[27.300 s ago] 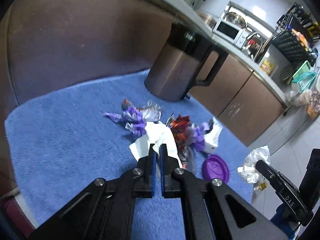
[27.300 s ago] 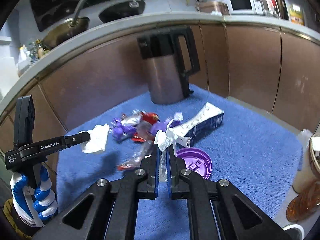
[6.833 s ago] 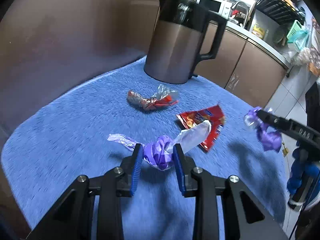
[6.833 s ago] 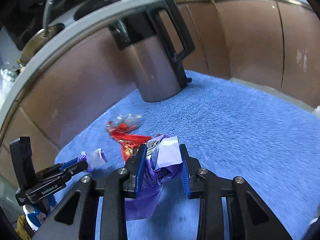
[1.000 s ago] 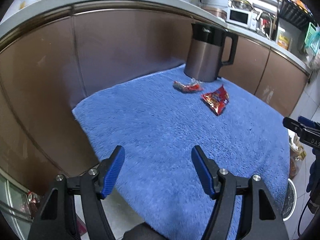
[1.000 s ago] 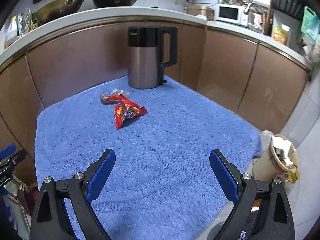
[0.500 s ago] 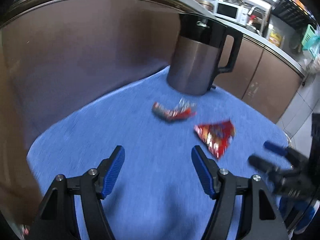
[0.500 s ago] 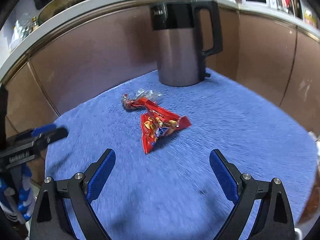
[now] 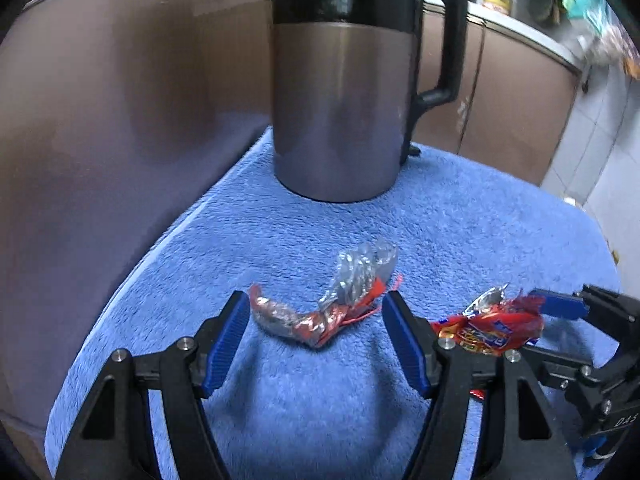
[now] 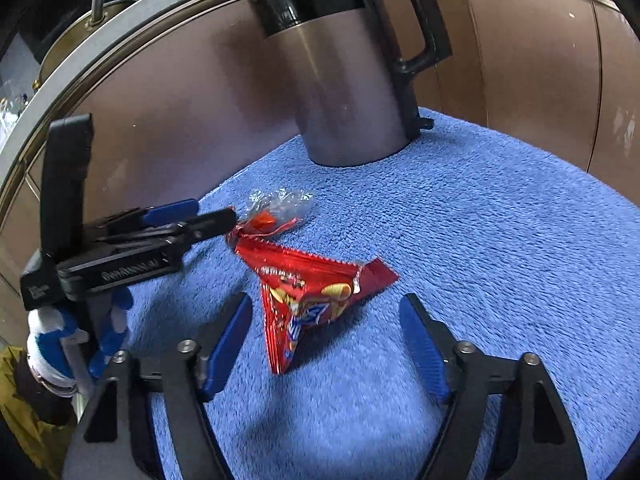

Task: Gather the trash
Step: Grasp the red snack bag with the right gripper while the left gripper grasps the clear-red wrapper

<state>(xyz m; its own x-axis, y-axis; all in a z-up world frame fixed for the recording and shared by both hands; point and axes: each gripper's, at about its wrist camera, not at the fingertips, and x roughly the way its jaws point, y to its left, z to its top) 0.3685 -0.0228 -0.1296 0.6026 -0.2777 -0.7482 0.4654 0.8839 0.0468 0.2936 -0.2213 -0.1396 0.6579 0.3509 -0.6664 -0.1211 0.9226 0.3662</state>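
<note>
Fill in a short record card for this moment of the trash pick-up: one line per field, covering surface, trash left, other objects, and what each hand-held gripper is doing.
Surface: blue fleece cloth
Trash left: twisted clear-and-red wrapper; red snack packet
Other object: steel kettle with black handle, upright at the far side of the cloth
Left hand-held gripper: open, jaws on either side of the twisted wrapper, not closed on it
Right hand-held gripper: open, jaws on either side of the snack packet, not gripping
Wrappers' relation: close together, ends appear to touch
</note>
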